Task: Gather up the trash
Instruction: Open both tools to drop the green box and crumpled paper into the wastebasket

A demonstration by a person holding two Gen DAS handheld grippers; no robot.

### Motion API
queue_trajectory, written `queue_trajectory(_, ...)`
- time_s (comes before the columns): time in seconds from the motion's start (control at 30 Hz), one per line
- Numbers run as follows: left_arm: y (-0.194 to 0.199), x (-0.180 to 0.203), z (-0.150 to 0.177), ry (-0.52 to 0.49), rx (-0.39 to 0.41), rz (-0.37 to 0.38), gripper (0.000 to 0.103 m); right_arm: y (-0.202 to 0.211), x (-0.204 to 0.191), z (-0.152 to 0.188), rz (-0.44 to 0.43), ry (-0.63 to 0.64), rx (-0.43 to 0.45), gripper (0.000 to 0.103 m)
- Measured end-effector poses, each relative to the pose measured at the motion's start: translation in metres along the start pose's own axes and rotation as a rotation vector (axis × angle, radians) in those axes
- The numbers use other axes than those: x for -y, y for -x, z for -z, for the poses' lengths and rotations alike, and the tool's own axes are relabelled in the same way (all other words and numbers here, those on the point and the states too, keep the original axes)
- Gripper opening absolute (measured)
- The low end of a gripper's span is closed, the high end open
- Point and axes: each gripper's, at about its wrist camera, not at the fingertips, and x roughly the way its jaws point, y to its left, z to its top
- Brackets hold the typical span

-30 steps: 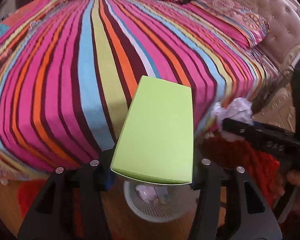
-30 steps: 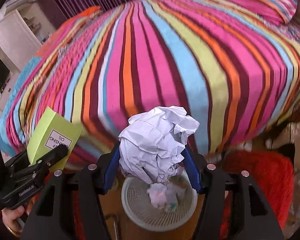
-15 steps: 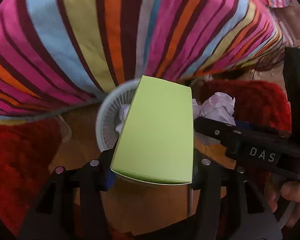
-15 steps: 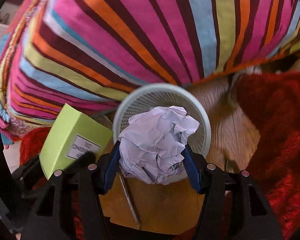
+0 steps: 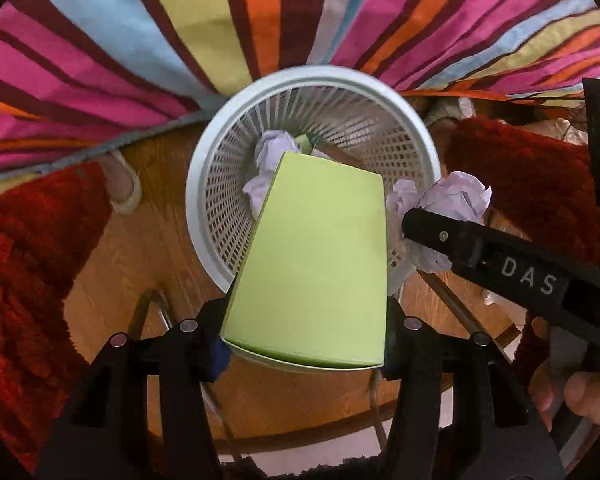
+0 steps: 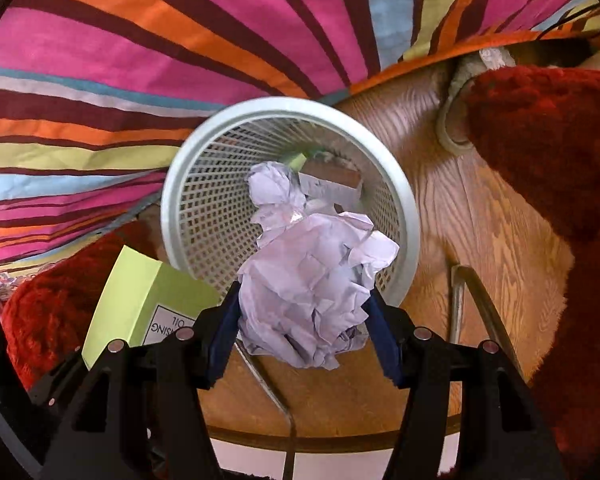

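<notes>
Both tongs point down over the white mesh wastebasket [image 5: 236, 152]: left tongs [image 5: 304, 344] clamp green carton [image 5: 312, 264], long axis toward the basket; right tongs [image 6: 304, 332] clamp crumpled paper ball [image 6: 312, 288] above the near rim.

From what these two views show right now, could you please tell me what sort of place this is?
Most likely a bedroom: a striped bedspread hangs over a wooden floor, with a red shaggy rug and a white mesh wastebasket standing beside the bed.
</notes>
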Motion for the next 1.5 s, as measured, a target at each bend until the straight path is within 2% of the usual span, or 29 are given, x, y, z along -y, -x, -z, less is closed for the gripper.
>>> queue_trajectory(0.13,-0.014,0.001,-0.008,0.004,-0.042,0.011,0.053,-0.017,0.007,-0.005,0.011,-0.031,-0.045,0.056)
queue_trajectory(0.3,-0.033,0.004,-0.014,-0.008,-0.103,-0.011,0.053,-0.031,0.011,-0.009,0.025,-0.05,-0.091,0.056)
queue_trajectory(0.47,-0.042,0.001,-0.018,-0.001,-0.131,-0.005,0.053,-0.044,0.008,-0.012,0.048,-0.043,-0.131,0.056)
queue_trajectory(1.03,-0.063,0.001,-0.024,0.015,-0.192,-0.018,0.054,-0.053,0.005,-0.016,0.057,-0.027,-0.166,0.058)
queue_trajectory(1.1,-0.065,0.0,-0.024,0.02,-0.199,-0.026,0.055,-0.053,0.006,-0.016,0.055,-0.03,-0.162,0.065)
queue_trajectory(1.13,-0.065,-0.001,-0.024,0.022,-0.202,-0.028,0.06,-0.052,0.005,-0.016,0.053,-0.032,-0.161,0.069)
queue_trajectory(1.2,-0.066,-0.004,-0.026,0.033,-0.202,-0.043,0.075,-0.052,0.006,-0.017,0.054,-0.035,-0.154,0.095)
queue_trajectory(1.5,-0.055,-0.011,-0.03,0.068,-0.153,-0.071,0.078,-0.047,0.007,-0.018,0.067,-0.053,-0.112,0.095)
